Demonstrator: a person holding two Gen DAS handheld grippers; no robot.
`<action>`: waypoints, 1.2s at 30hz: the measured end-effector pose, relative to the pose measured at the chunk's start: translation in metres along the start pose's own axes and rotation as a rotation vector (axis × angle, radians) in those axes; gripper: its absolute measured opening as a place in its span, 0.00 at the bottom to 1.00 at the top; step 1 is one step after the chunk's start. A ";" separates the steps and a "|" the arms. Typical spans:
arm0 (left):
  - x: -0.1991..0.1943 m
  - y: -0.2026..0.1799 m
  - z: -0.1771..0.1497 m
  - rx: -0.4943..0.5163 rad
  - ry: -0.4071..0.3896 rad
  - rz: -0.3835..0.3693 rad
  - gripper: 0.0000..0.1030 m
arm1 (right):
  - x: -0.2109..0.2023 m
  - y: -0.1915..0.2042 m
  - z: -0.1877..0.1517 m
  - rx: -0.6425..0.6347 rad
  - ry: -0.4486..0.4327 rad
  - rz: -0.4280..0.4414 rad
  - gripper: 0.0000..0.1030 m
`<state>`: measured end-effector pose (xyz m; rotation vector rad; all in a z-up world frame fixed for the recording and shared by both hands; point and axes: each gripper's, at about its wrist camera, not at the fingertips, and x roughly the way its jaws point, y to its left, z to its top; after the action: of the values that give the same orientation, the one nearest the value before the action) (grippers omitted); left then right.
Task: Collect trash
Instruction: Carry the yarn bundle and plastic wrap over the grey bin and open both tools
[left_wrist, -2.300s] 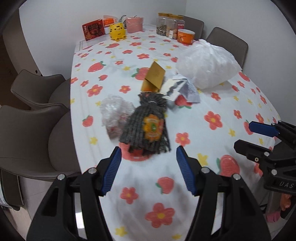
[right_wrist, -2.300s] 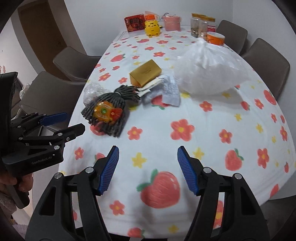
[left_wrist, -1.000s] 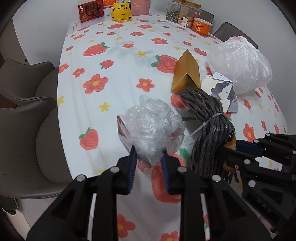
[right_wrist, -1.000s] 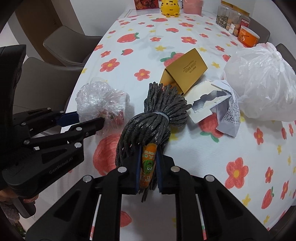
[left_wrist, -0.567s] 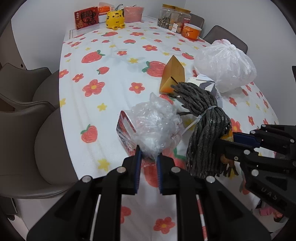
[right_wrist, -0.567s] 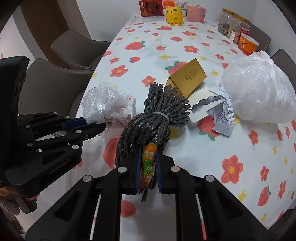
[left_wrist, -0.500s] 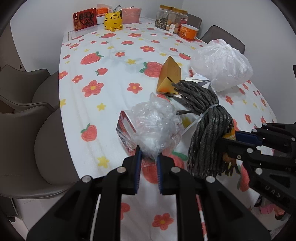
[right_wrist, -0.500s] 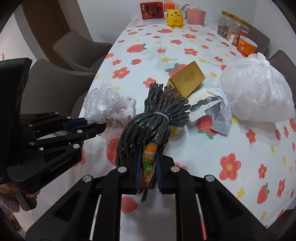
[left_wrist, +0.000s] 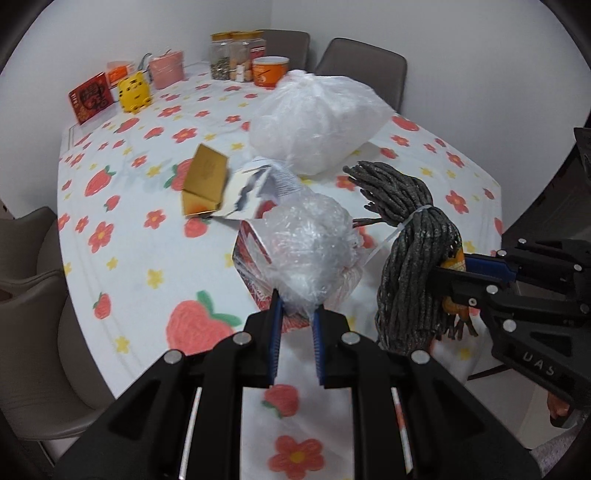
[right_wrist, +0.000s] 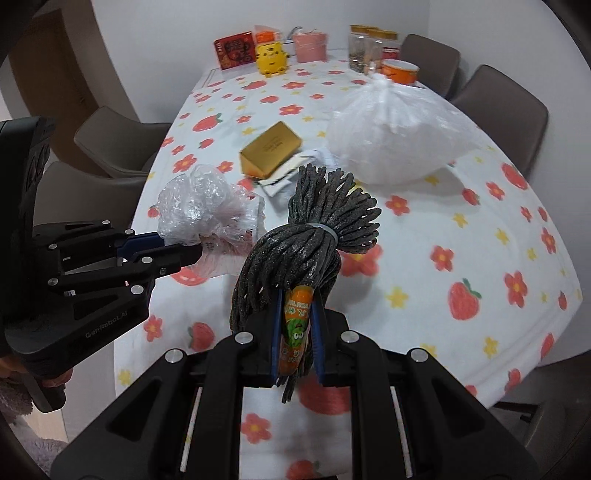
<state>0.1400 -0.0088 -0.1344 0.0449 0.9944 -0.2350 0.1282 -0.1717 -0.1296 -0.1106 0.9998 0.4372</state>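
My left gripper (left_wrist: 295, 325) has its jaws pinched tight on the crumpled clear plastic bag (left_wrist: 310, 251). The bag is up off the table (left_wrist: 155, 243), w/ a red and white wrapper (left_wrist: 251, 247) showing inside it. My right gripper (right_wrist: 297, 325) has its jaws clamped on the orange label (right_wrist: 295, 325) of the gray rope bundle (right_wrist: 314, 236), & the bundle hangs above the table too, just right of the clear bag.

Using the big white tied bag (right_wrist: 399, 136) as my mark: the gold box (right_wrist: 271, 147) lies just left of it, tipped on its side, w/ torn paper (left_wrist: 255, 188) right by the box, between box & white bag. Behind the white bag, at the far end of the table, I see an orange cup (right_wrist: 399, 70), some jars (right_wrist: 364, 46), a yellow cat toy (right_wrist: 272, 57) & a red box (right_wrist: 234, 50). Gray chairs (right_wrist: 122, 144) stand round the table.
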 end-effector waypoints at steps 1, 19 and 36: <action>0.001 -0.014 0.002 0.020 -0.001 -0.013 0.15 | -0.007 -0.013 -0.007 0.023 -0.008 -0.018 0.13; 0.053 -0.353 -0.004 0.369 0.077 -0.323 0.15 | -0.143 -0.257 -0.209 0.468 -0.029 -0.337 0.13; 0.250 -0.510 -0.071 0.609 0.264 -0.376 0.15 | -0.031 -0.387 -0.361 0.783 0.090 -0.401 0.13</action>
<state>0.1019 -0.5392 -0.3467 0.4561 1.1584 -0.8903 -0.0150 -0.6360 -0.3417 0.3732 1.1433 -0.3416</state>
